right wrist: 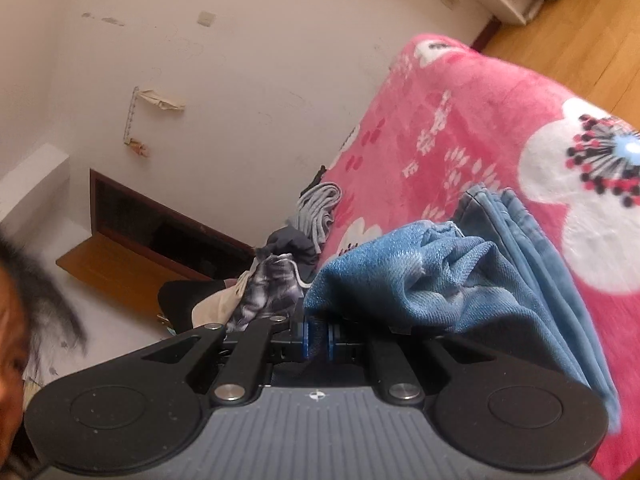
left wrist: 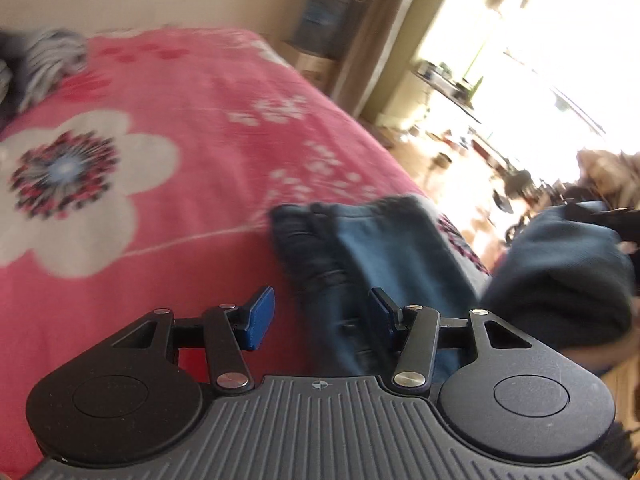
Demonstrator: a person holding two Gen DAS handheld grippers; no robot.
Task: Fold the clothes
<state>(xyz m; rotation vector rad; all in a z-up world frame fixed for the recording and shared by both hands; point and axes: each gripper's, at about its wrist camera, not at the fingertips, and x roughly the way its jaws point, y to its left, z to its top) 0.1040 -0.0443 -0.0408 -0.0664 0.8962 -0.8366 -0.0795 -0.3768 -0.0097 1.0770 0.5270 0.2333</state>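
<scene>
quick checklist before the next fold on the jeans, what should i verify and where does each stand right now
1. Right tool has a firm hold: ok, its blue pads are shut on a bunch of the jeans.
2. Left tool ready to take cloth: ok, jaws wide open, nothing between them.
3. Left tool lined up with the jeans: cannot tell, the view is motion blurred.
4. Jeans lying flat: not ok, bunched and lifted at the right tool.
5. Room on the pink blanket: ok, open patch beside the jeans.
6. Other clothes out of the way: ok, piled toward the wall.
</scene>
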